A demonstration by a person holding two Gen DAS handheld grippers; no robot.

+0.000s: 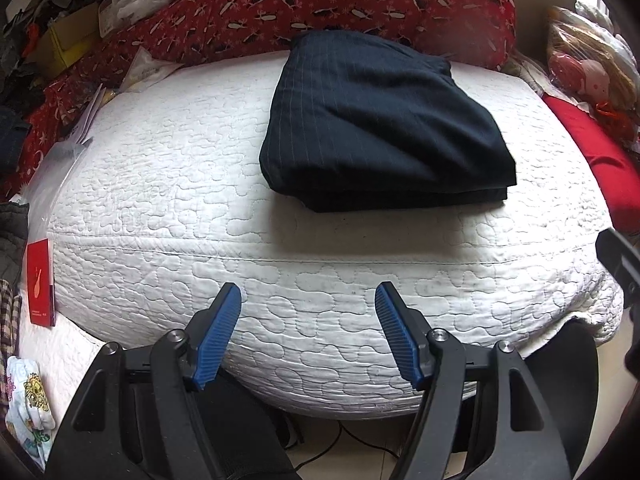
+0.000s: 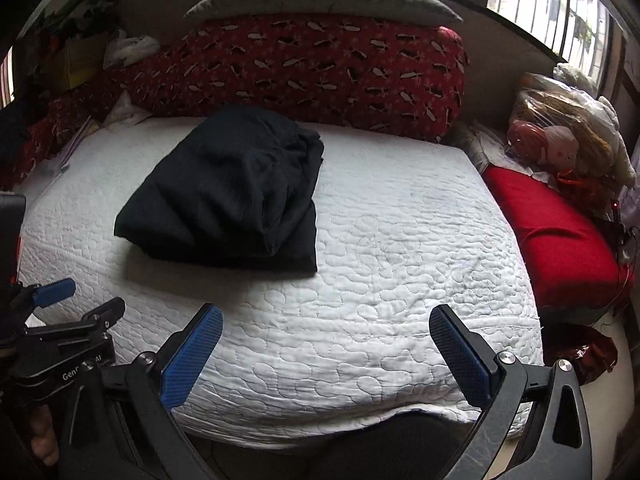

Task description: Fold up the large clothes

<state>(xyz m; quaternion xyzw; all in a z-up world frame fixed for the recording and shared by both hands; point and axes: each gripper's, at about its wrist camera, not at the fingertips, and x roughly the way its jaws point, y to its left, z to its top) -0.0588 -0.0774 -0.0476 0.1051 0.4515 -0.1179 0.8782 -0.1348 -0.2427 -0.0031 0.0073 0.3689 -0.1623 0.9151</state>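
While both grippers hang over the near edge of the white quilted mattress, we hold nothing in either one. Our left gripper has its blue pads parted to a moderate gap with only quilt visible between them. Our right gripper stands with its jaws spread wide, likewise empty.

We see the dark pinstriped garment lying folded into a compact stack on the mattress, toward the far side, well apart from both grippers. Its near edge shows several layers stacked on one another. In the right wrist view its top surface is rumpled.

Between the grippers and the garment we find only bare quilt; nothing stands in the way. Behind the garment a red patterned pillow lies along the wall, close to the fold's far edge. A red cushion lies along the mattress's right side, with bagged soft toys beyond it. On the left edge we note a red booklet and a clear plastic bag.
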